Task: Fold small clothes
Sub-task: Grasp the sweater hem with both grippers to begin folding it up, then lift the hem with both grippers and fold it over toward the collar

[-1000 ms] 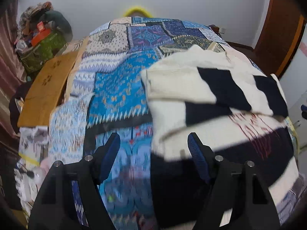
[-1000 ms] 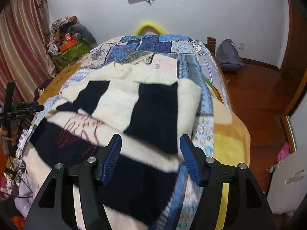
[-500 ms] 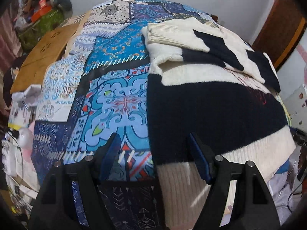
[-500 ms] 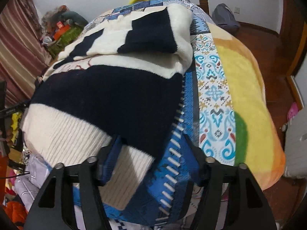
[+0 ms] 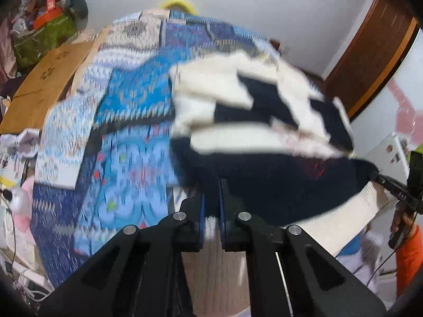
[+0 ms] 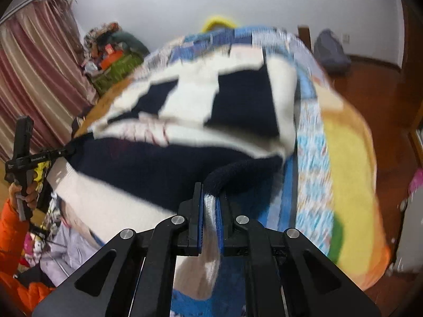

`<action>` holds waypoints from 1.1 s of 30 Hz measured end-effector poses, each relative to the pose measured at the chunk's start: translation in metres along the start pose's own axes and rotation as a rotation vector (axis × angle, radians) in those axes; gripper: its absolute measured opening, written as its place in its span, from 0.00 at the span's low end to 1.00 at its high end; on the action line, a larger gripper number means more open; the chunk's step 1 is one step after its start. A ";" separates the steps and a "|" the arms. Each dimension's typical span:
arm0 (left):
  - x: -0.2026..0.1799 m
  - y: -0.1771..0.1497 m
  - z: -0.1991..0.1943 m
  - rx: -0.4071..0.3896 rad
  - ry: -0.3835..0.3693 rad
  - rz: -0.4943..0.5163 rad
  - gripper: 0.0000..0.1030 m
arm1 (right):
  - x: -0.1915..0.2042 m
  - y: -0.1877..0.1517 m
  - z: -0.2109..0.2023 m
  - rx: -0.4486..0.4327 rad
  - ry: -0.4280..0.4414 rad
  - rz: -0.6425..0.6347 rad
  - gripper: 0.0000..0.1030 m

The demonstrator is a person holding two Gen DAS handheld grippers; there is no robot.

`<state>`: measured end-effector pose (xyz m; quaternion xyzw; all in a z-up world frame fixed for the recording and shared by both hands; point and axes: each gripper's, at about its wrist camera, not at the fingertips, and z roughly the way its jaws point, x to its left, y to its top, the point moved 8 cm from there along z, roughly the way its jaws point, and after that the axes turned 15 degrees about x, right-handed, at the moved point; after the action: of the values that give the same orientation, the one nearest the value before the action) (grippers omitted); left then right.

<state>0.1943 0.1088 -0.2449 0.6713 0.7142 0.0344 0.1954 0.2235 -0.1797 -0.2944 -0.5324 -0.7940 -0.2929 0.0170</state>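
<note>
The left gripper (image 5: 210,211) is pinching the white ribbed hem of the sweater (image 5: 264,137), jaws nearly closed on the knit. The right gripper (image 6: 210,211) is clamping the hem's other corner, while the sweater is lying on the bed (image 6: 343,142).

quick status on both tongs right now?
Left tongs: closed on the sweater hem, near its left corner.
Right tongs: closed on the sweater hem, near its right corner.

Sweater (image 6: 164,163): fuzzy rib knit, prob. wool; quilt (image 5: 127,163) printed cloth; floor (image 6: 370,84) glossy wood.
</note>
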 end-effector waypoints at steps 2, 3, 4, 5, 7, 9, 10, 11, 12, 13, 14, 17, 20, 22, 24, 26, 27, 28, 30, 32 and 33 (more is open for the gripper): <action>-0.003 0.021 -0.013 -0.036 -0.026 0.002 0.08 | -0.001 0.015 -0.009 -0.025 -0.005 -0.009 0.07; -0.005 0.033 -0.018 -0.052 -0.034 0.003 0.08 | 0.000 0.027 -0.013 -0.040 -0.015 -0.017 0.07; -0.006 0.047 -0.022 -0.067 -0.041 0.002 0.08 | 0.000 0.039 -0.016 -0.053 -0.028 -0.028 0.07; -0.007 0.057 -0.024 -0.076 -0.047 0.000 0.08 | 0.001 0.050 -0.017 -0.066 -0.039 -0.036 0.07; -0.007 0.082 -0.026 -0.089 -0.062 -0.004 0.08 | 0.000 0.075 -0.022 -0.096 -0.069 -0.056 0.07; -0.001 0.112 -0.021 -0.101 -0.038 -0.019 0.08 | -0.005 0.097 -0.023 -0.113 -0.086 -0.063 0.07; 0.001 0.122 -0.018 -0.102 -0.028 -0.026 0.08 | -0.008 0.108 -0.020 -0.117 -0.095 -0.061 0.07; 0.006 0.137 -0.010 -0.098 -0.019 -0.041 0.08 | -0.011 0.120 -0.016 -0.118 -0.108 -0.062 0.07; 0.010 0.148 -0.002 -0.091 -0.018 -0.055 0.08 | -0.016 0.129 -0.011 -0.117 -0.119 -0.063 0.07; 0.014 0.155 0.004 -0.085 -0.016 -0.066 0.08 | -0.020 0.137 -0.006 -0.110 -0.130 -0.063 0.07; 0.022 0.166 0.015 -0.073 -0.004 -0.082 0.08 | -0.025 0.145 -0.001 -0.105 -0.137 -0.060 0.07; 0.044 0.189 0.055 -0.018 0.028 -0.125 0.08 | -0.045 0.171 0.026 -0.071 -0.151 -0.030 0.07; 0.062 0.196 0.091 0.047 0.017 -0.168 0.08 | -0.065 0.188 0.054 -0.023 -0.167 -0.009 0.07; 0.072 0.199 0.110 0.081 -0.016 -0.194 0.08 | -0.079 0.195 0.069 0.012 -0.156 0.019 0.07; 0.078 0.203 0.117 0.087 -0.029 -0.200 0.14 | -0.089 0.197 0.075 0.031 -0.120 0.044 0.07; 0.085 0.208 0.111 0.063 0.040 -0.189 0.14 | -0.091 0.198 0.070 0.024 -0.078 0.059 0.07; 0.090 0.211 0.106 0.050 0.083 -0.184 0.15 | -0.091 0.197 0.066 0.022 -0.064 0.061 0.07; 0.094 0.212 0.103 0.040 0.108 -0.182 0.15 | -0.091 0.196 0.061 0.022 -0.059 0.060 0.09; 0.101 0.213 0.091 0.023 0.131 -0.183 0.15 | -0.089 0.195 0.051 0.018 -0.066 0.060 0.12; 0.103 0.211 0.079 0.006 0.137 -0.179 0.15 | -0.087 0.196 0.043 0.007 -0.075 0.065 0.22; 0.103 0.209 0.074 -0.001 0.143 -0.173 0.20 | -0.087 0.196 0.033 -0.015 -0.103 0.074 0.39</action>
<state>0.4134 0.2135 -0.2724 0.6029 0.7816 0.0655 0.1463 0.4385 -0.1853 -0.2640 -0.5757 -0.7715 -0.2703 -0.0170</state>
